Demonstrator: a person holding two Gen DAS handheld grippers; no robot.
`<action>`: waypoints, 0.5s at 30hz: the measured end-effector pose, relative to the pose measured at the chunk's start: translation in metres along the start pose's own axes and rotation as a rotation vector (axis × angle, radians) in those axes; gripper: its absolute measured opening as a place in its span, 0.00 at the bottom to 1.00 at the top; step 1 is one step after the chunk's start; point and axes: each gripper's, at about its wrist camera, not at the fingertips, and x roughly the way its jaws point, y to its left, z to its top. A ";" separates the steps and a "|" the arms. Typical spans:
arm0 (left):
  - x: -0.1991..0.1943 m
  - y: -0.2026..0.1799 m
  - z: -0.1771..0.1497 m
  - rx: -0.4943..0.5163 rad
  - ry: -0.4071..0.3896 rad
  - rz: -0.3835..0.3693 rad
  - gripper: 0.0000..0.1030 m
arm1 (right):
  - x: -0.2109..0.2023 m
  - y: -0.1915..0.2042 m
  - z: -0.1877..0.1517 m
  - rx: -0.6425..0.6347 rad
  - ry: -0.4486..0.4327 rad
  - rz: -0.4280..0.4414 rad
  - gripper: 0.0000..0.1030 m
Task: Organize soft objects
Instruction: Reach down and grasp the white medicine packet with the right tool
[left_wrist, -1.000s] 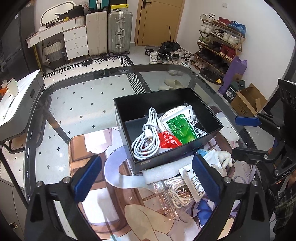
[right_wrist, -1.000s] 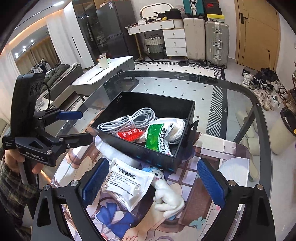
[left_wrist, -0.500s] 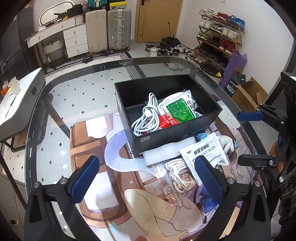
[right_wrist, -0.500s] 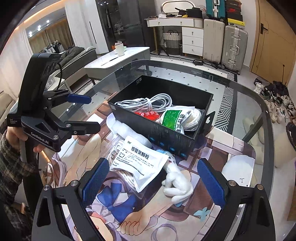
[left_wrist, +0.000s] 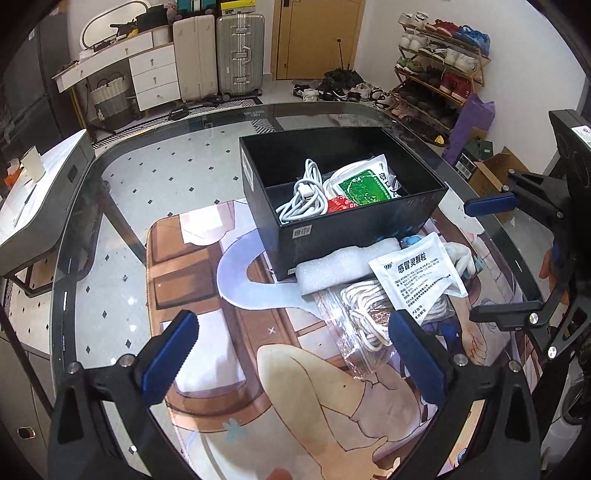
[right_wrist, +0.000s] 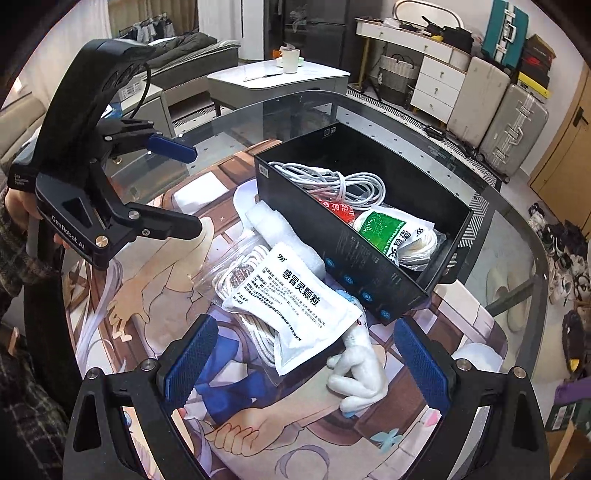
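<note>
A black box (left_wrist: 369, 229) (right_wrist: 354, 266) on the printed mat holds a white cable (left_wrist: 303, 199), a red packet (left_wrist: 341, 204) and a green-and-white packet (left_wrist: 364, 184). Against its near wall lie a white foam roll (left_wrist: 332, 271), a white sachet (right_wrist: 295, 302) and a clear bag of white rope (right_wrist: 236, 273). A white plush toy (right_wrist: 360, 373) lies beside them. My left gripper (left_wrist: 291, 354) hovers open over the mat, left of the rope bag. My right gripper (right_wrist: 304, 354) hangs open above the sachet and plush. Both are empty.
The glass table's rim (left_wrist: 66, 295) curves round the printed mat (left_wrist: 192, 266). On the floor beyond are suitcases (left_wrist: 240, 51), a shoe rack (left_wrist: 436, 74), a cardboard box (left_wrist: 491, 170) and a low white side table with a mug (right_wrist: 290, 61).
Both grippers have drawn back from the black box, which now looks farther off. The right view has swung so the sachet and plush sit between its fingers. Nothing was grasped.
</note>
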 end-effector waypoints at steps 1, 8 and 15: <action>0.000 0.000 -0.002 0.002 -0.001 0.001 1.00 | 0.001 0.002 0.001 -0.023 0.005 0.001 0.95; 0.001 -0.004 -0.013 0.024 0.015 -0.011 1.00 | 0.007 0.013 0.006 -0.182 0.049 0.014 0.95; 0.003 -0.008 -0.026 0.062 0.027 -0.019 1.00 | 0.022 0.021 0.013 -0.263 0.095 0.031 0.95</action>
